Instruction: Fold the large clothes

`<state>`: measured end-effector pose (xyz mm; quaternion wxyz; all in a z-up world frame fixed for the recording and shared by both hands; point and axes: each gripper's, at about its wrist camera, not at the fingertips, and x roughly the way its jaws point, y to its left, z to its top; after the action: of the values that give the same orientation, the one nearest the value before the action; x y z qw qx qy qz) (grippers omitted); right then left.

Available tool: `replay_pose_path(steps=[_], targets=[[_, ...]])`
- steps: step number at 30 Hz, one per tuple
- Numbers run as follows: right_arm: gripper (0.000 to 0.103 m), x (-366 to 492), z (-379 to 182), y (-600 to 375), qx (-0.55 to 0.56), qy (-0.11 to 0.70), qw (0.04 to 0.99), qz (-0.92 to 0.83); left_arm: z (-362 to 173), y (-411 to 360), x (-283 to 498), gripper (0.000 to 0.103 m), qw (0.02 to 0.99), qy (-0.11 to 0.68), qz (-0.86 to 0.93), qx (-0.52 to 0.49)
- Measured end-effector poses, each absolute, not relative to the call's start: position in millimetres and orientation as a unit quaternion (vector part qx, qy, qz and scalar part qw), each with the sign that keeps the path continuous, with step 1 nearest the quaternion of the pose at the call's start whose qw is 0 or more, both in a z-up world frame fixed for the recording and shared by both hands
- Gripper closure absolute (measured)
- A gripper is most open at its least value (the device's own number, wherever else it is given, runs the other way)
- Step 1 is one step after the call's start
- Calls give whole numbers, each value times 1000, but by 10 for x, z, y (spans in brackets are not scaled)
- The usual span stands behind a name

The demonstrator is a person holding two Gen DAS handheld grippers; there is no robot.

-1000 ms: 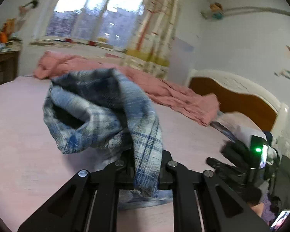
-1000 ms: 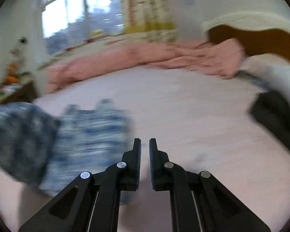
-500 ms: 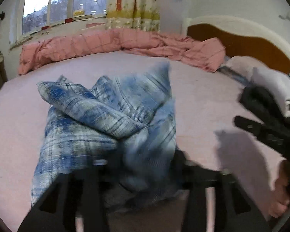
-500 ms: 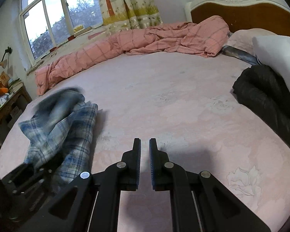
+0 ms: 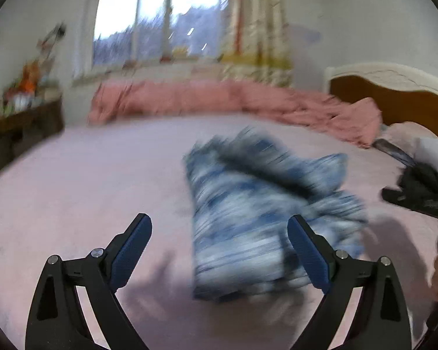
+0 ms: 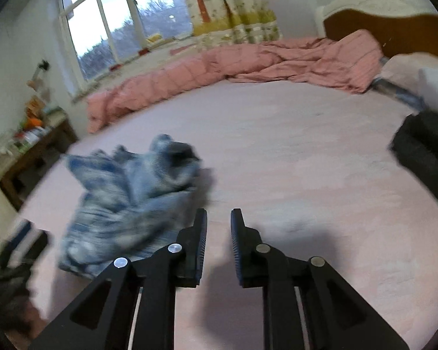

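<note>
From the left wrist, the left claw (image 5: 219, 234) hangs with its fingers spread wide apart and nothing between them, low over the pink bed (image 5: 87, 180). The blue plaid shirt (image 5: 262, 213) lies crumpled on the bed just ahead of it and a little to the right, its long axis running from near to far; its near end sits by the right-hand finger, though blur hides whether they touch. A rumpled pink quilt (image 5: 233, 99) lines the far edge under the window. From the right wrist, the right claw (image 6: 219, 229) has its fingers a small gap apart, gripping nothing, over bare bed. Here the shirt (image 6: 128, 201) lies to the left and slightly ahead, its near edge just beside the left finger. A dark garment (image 6: 423, 151) rests far right. To my eye the left claw is nearer and better lined up for the next pinch.
</note>
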<state>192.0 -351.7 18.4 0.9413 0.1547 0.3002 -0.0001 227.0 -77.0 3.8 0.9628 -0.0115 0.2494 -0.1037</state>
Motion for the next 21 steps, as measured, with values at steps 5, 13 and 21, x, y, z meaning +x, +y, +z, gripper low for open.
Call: replay_pose_path(steps=[5,13,21], targets=[[75,1957,264,-3180,122,290,947,64,-347,-481,2719,7,915,384,-85,-85],[59,1998,262,-2527,13,291,949,118,-418,-402,2639,7,911,393,-89,-87],[55,2166,111,-2678,36,344,938,8,-412,-500,2573,7,915,392,-78,-55]])
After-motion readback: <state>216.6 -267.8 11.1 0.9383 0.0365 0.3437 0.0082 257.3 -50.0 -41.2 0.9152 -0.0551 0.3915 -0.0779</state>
